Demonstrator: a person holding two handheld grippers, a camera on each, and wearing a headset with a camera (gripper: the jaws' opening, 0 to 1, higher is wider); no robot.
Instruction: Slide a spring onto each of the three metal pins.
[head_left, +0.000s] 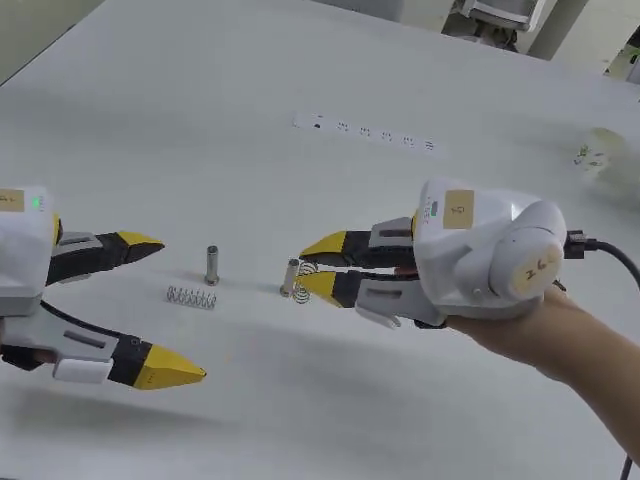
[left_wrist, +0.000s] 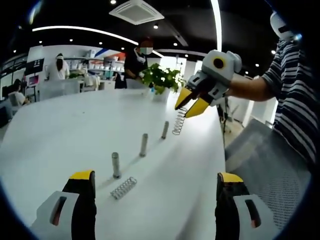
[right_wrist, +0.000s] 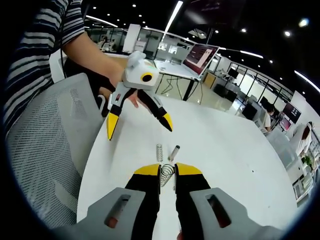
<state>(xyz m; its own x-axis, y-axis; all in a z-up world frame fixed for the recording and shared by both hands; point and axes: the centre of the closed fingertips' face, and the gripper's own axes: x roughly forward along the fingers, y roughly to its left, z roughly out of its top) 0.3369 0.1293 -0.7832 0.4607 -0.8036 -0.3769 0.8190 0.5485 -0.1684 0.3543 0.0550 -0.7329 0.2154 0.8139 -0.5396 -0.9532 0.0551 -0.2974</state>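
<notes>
Right of centre in the head view, the right gripper (head_left: 322, 266) pinches its fingers narrow on a spring (head_left: 305, 283), just beside an upright pin (head_left: 291, 277), perhaps touching it; at the left edge, the left gripper (head_left: 182, 308) holds its fingers wide, holding nothing; a second spring (head_left: 191, 297) lies on the worktop (head_left: 200, 120) just below another pin (head_left: 212, 264).

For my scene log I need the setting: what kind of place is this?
Probably an open-plan office or lab: rows of desks with a monitor, a mesh chair beside a long white table, and a ceiling vent.
</notes>
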